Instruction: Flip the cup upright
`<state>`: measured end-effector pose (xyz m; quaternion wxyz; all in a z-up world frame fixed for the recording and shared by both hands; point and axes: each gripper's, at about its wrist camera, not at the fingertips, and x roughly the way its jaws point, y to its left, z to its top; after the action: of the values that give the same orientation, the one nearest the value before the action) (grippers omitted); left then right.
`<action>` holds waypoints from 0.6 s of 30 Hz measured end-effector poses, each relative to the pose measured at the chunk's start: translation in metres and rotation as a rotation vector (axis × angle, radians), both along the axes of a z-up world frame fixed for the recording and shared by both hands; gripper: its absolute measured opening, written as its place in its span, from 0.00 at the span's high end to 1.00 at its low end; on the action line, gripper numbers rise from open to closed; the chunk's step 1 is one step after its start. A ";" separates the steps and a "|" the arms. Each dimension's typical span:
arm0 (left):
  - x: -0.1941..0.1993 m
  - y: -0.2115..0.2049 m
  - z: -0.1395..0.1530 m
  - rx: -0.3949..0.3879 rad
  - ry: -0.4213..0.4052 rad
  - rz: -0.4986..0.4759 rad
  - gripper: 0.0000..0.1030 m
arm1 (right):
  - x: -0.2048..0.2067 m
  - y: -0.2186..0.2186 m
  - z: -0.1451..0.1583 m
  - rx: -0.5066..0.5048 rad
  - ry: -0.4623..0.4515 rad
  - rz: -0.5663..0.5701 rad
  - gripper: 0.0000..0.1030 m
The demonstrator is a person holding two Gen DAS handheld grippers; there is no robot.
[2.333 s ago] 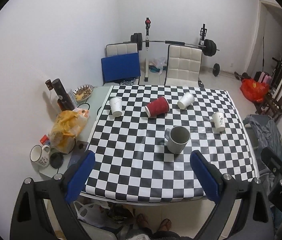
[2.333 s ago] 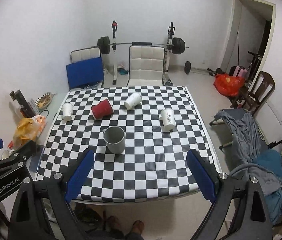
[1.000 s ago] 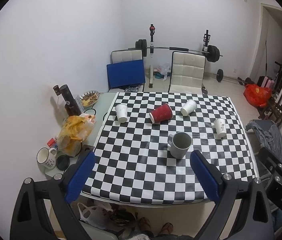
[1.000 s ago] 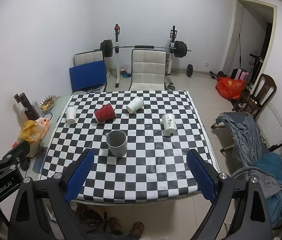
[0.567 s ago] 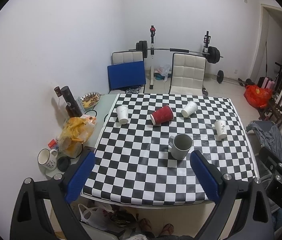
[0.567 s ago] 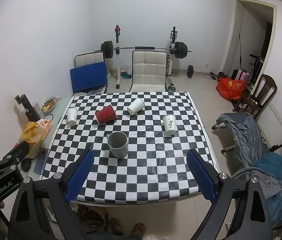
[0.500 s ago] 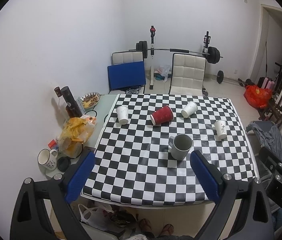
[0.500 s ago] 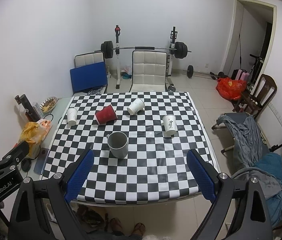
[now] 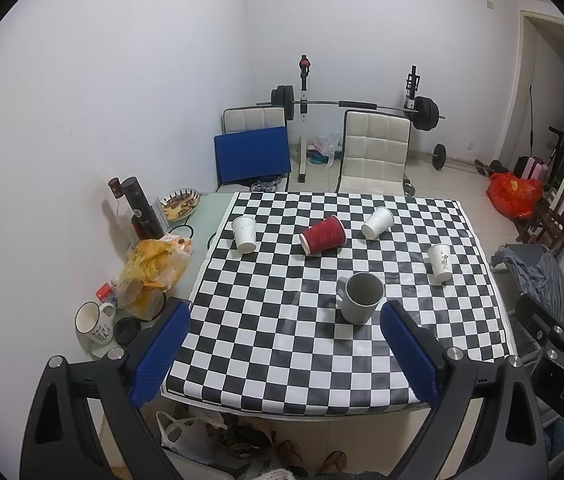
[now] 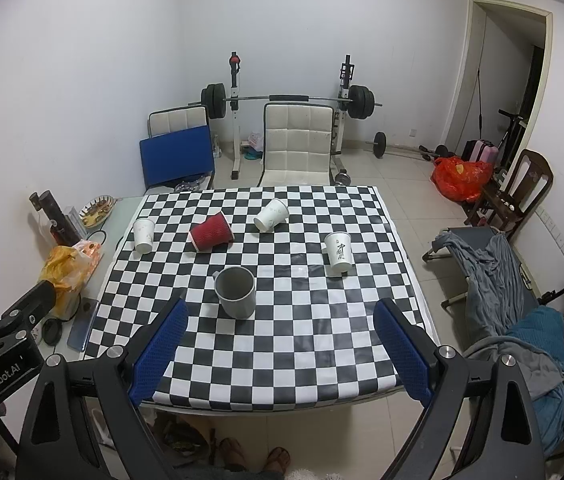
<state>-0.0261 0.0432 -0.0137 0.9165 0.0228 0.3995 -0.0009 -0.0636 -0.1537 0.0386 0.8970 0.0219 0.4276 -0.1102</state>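
Both grippers, left gripper (image 9: 283,340) and right gripper (image 10: 280,338), hang spread wide and empty above the table's (image 10: 282,368) near edge; the tipped red cup (image 10: 211,231) lies well beyond.

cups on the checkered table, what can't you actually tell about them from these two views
- Red cup and the white cup lying beside it: insides hidden, their mouths face away in both views.
- Left white cup and printed white cup: wider end down; anything beneath is covered by the cups themselves.
- Printed cup's lettering: too small to read in either view.
- Grey mug: bottom in shadow; right view hides most of its handle.
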 end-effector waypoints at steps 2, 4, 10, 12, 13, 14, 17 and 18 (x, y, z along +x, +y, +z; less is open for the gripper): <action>0.001 0.000 0.000 0.000 0.000 0.001 0.06 | 0.000 0.000 0.000 0.001 -0.001 0.001 0.07; 0.001 0.000 0.000 0.001 -0.001 0.000 0.06 | -0.001 0.001 0.000 0.000 0.000 0.002 0.07; -0.001 0.000 -0.001 0.000 -0.002 0.003 0.06 | -0.001 0.000 -0.001 0.001 0.001 0.001 0.07; -0.001 0.000 -0.001 0.001 -0.001 0.003 0.06 | 0.000 0.001 0.000 0.002 -0.001 0.001 0.07; 0.000 0.000 -0.001 -0.001 -0.001 0.003 0.06 | 0.001 0.000 0.001 0.002 0.000 0.001 0.07; -0.001 0.000 -0.001 -0.001 -0.002 0.002 0.06 | 0.000 0.001 0.001 0.004 0.000 0.002 0.07; -0.001 0.000 -0.001 -0.002 -0.002 0.001 0.06 | 0.000 0.001 0.000 0.004 0.000 0.002 0.07; -0.001 0.000 -0.001 -0.001 -0.002 -0.001 0.06 | 0.000 0.000 0.001 0.005 0.000 0.003 0.07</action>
<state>-0.0273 0.0434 -0.0148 0.9168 0.0224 0.3988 -0.0015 -0.0639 -0.1537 0.0396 0.8970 0.0235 0.4279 -0.1079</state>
